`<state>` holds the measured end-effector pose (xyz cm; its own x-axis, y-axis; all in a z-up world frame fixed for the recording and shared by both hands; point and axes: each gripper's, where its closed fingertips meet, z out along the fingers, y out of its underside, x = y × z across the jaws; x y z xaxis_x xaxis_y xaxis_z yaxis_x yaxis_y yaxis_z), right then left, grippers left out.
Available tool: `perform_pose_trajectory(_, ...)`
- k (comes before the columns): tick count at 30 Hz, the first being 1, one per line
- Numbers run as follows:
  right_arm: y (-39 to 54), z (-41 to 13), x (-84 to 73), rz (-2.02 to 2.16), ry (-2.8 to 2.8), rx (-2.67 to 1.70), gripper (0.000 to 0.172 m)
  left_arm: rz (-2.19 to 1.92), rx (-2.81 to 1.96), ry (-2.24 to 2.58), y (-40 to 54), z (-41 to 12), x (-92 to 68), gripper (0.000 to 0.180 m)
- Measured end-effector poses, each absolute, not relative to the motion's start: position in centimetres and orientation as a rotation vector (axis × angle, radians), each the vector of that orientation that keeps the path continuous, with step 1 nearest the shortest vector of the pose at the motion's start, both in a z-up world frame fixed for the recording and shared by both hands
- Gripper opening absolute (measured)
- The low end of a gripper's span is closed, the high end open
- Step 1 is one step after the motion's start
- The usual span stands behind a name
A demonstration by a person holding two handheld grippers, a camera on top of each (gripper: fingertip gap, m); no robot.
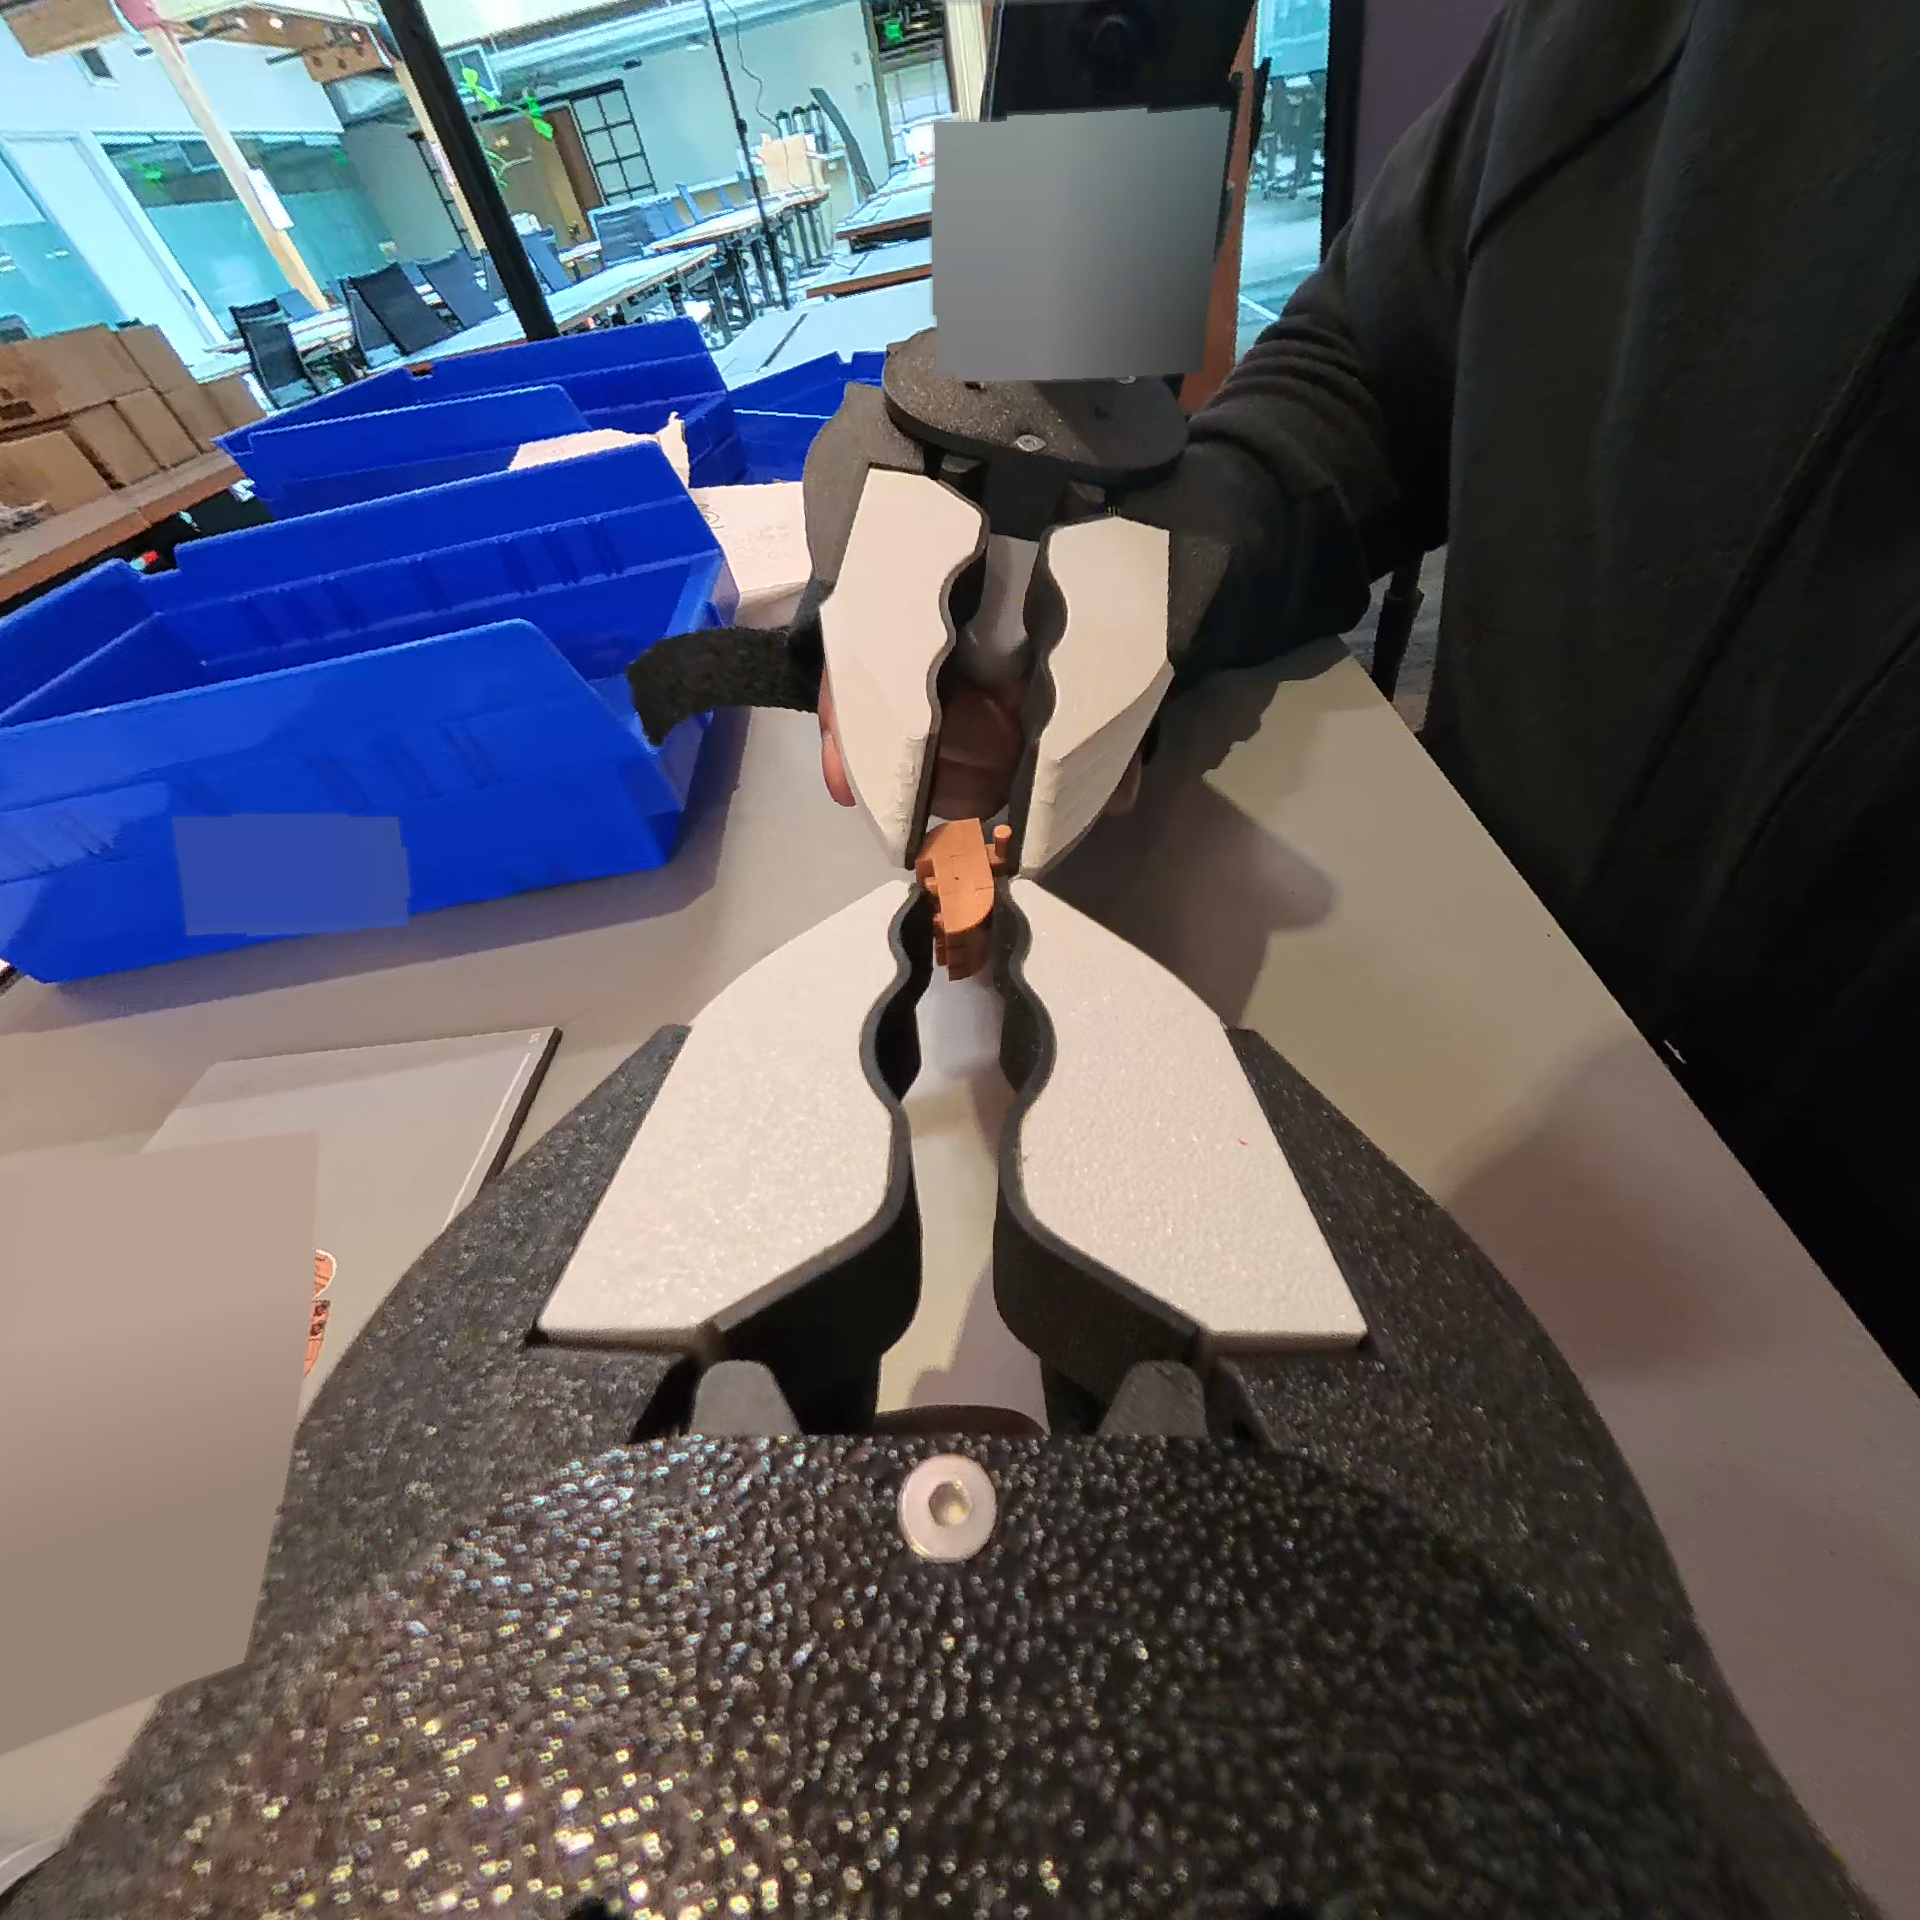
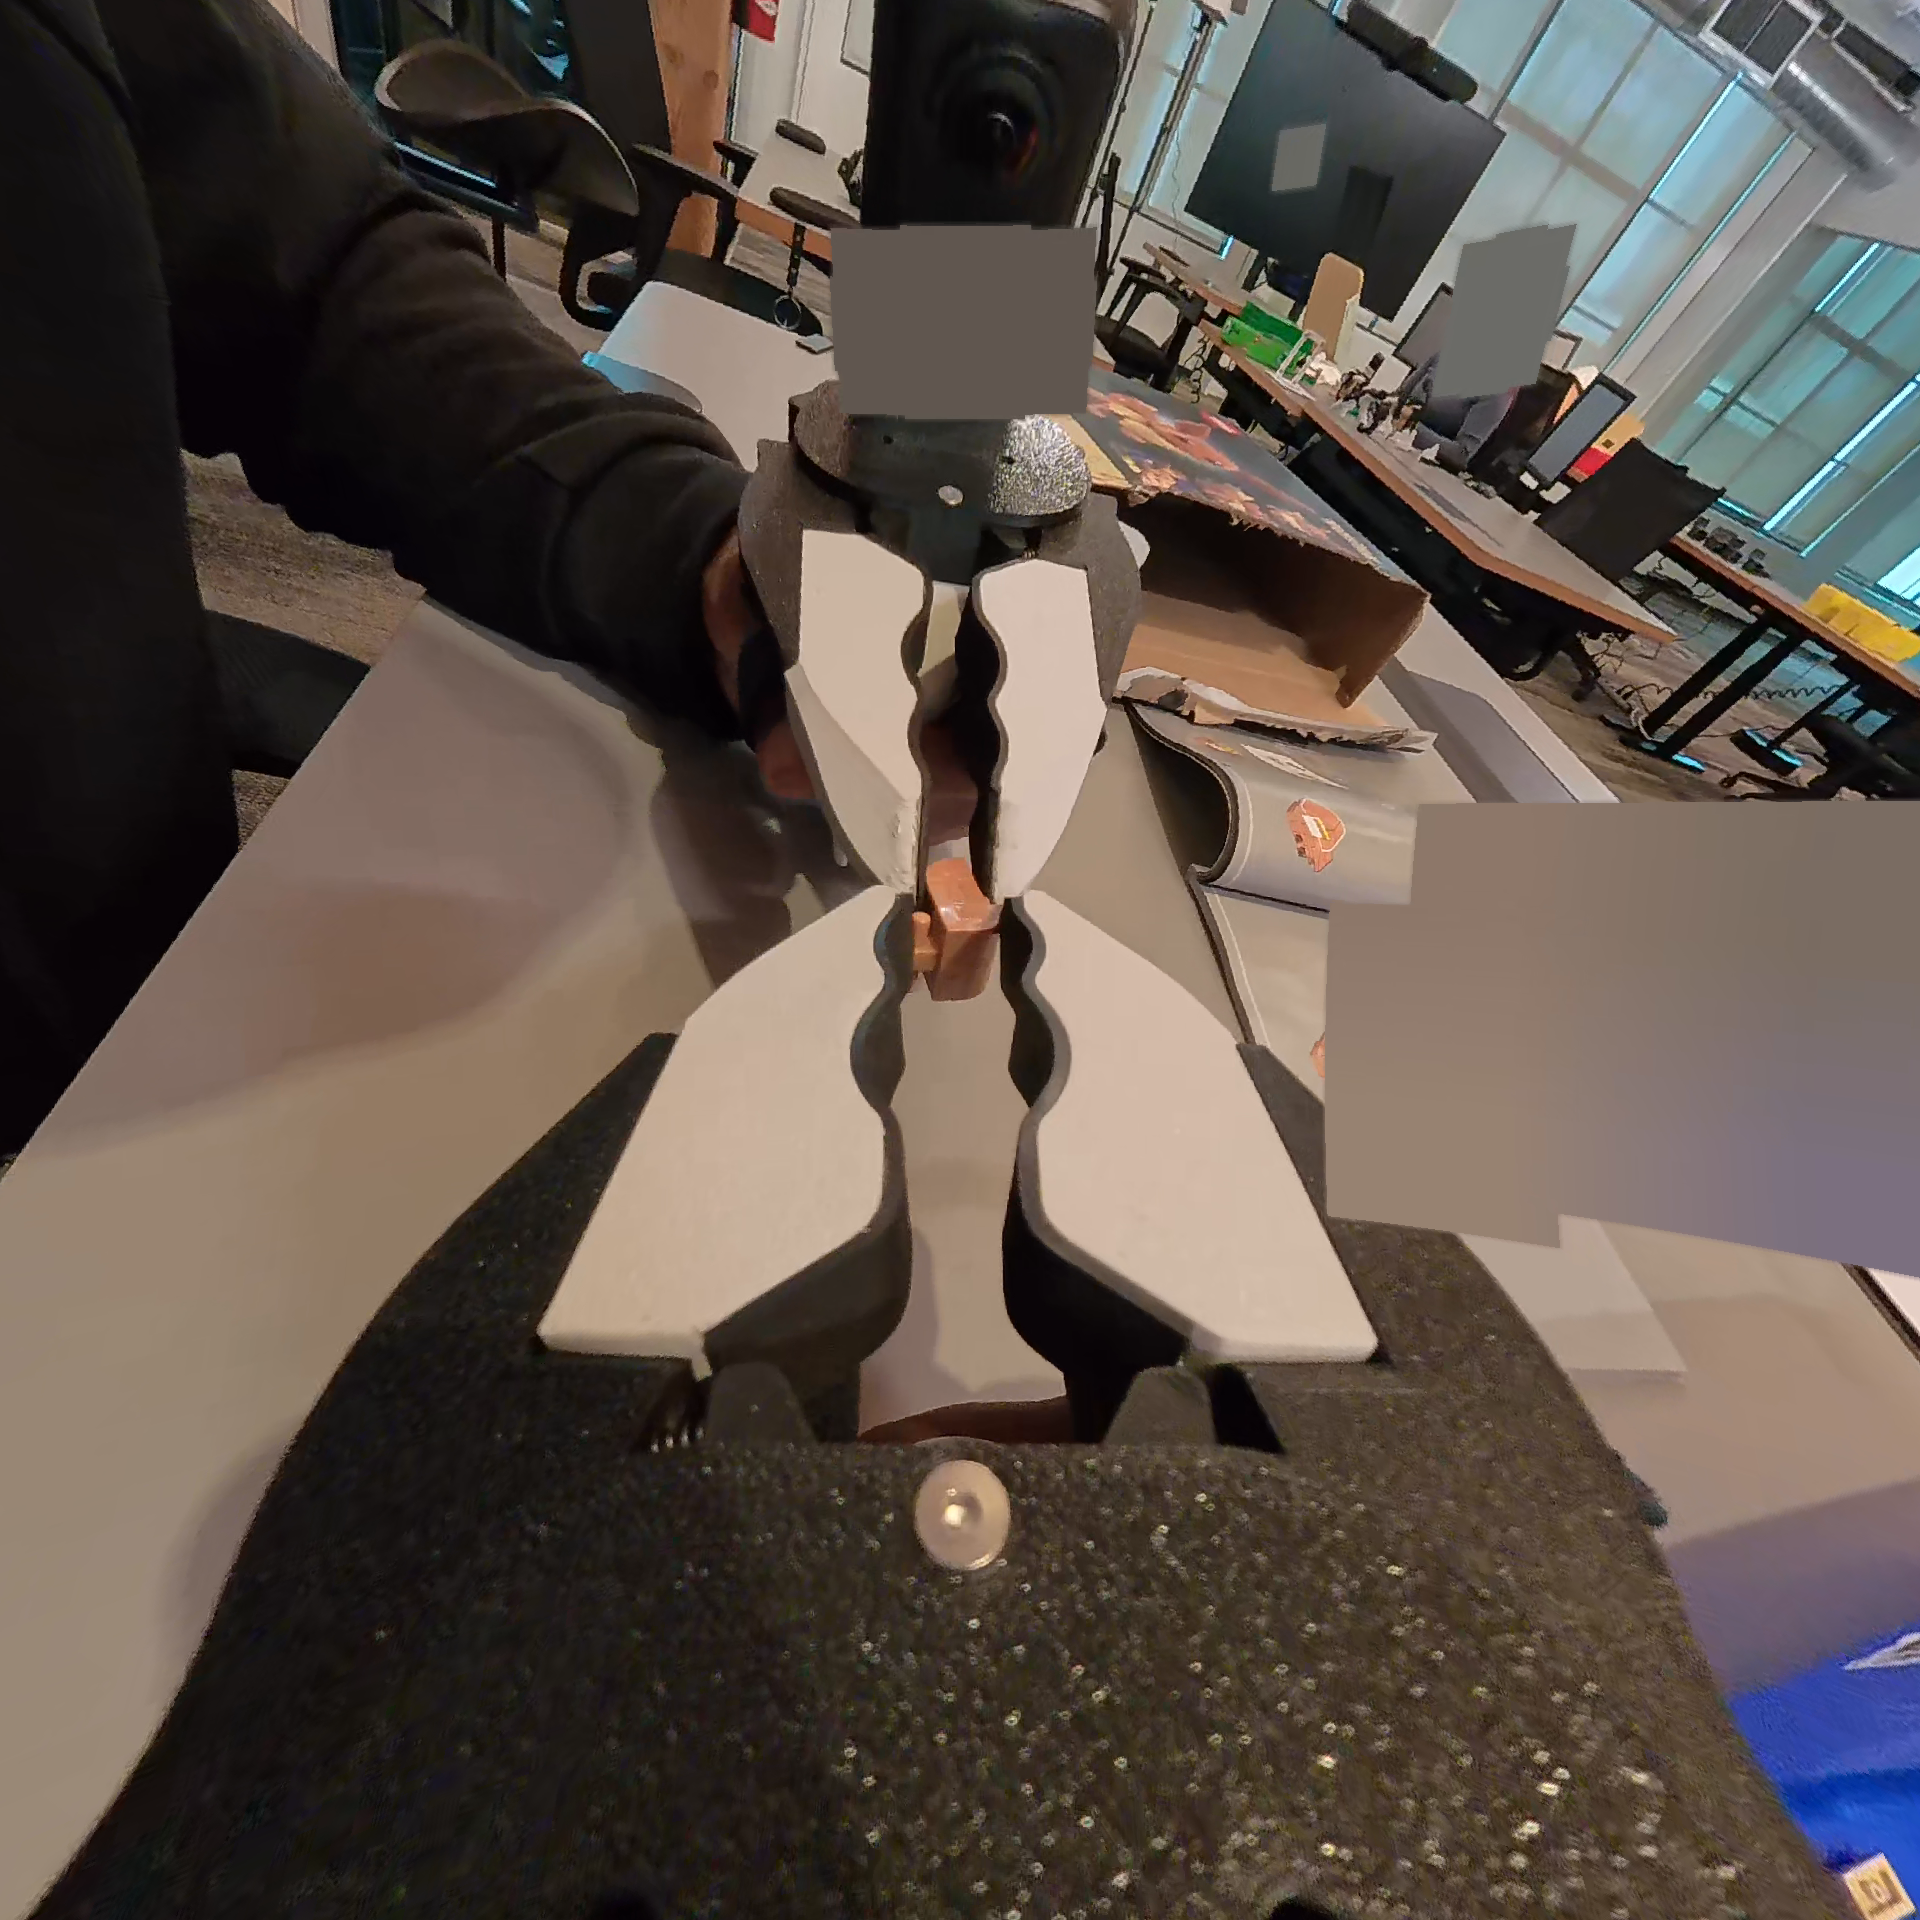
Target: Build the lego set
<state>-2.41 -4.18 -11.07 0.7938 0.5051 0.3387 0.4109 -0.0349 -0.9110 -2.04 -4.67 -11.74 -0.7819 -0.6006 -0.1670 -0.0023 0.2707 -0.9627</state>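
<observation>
Both grippers meet tip to tip at frame centre, left gripper point(image 1: 956, 935) and right gripper point(image 2: 951, 940) each clamped on one orange-brown wooden piece point(image 1: 961, 894), its long axis running between them above the grey table point(image 1: 1351, 935). Contents of the blue bins point(image 1: 343, 727), upper left, are hard to make out. A small peg point(image 1: 1001, 840) juts from the piece.

1. Pale grey table point(image 1: 1351, 935) carries the scene.
2. Row of bright blue plastic storage bins point(image 1: 364, 727) stands along one side of it.
3. Flat grey sheets point(image 1: 395, 1122) lie just beside the bins.
4. Open brown cardboard box point(image 2: 1278, 603) sits near a curled grey booklet point(image 2: 1299, 831).
5. Background: office desks, dark chairs point(image 1: 270, 343), large dark monitor point(image 2: 1340, 156).
</observation>
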Motion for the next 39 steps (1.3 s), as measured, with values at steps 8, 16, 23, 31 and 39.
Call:
perform_pose_trajectory(8,-4.1,-10.8,-2.3,0.150,-0.691,-1.631,0.017,-1.544,-0.522,2.016,-4.5,-11.5,-1.9,0.011)
perform_pose_trajectory(16,-4.1,-11.3,-2.4,0.159,-0.708,-1.648,0.029,-1.525,-0.489,2.020,-4.5,-11.5,-2.2,0.011)
perform_pose_trajectory(23,-4.3,-11.6,-2.6,0.137,-0.745,-1.660,0.017,-1.504,-0.491,2.055,-4.9,-12.1,-2.2,0.011)
perform_pose_trajectory(31,-4.2,-11.7,-2.5,0.113,-0.717,-1.672,0.017,-1.488,-0.515,2.040,-4.8,-12.2,-2.0,0.010)
perform_pose_trajectory(39,-4.1,-12.0,-2.5,0.109,-0.721,-1.677,0.017,-1.466,-0.506,2.047,-4.8,-12.4,-2.1,0.010)
